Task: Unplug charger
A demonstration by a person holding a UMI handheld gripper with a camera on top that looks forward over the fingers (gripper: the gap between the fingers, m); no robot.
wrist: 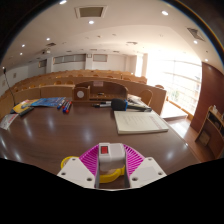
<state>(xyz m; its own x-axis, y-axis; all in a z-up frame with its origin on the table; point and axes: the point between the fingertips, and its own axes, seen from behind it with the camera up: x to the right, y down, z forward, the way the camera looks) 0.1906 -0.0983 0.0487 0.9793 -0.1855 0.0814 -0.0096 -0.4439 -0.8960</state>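
Observation:
A white charger block with a small red mark on its near face sits between my two fingers, above the dark wooden table. The pink pads press against it from both sides. My gripper is shut on the charger. A yellow curved piece shows just under the block, and a bit more yellow shows beside the left finger. I cannot see a socket or a power strip around the charger.
A white pad of paper lies beyond the fingers to the right. A blue book and papers lie at the far left. A dark box stands at the table's far edge, with rows of wooden desks and bright windows beyond.

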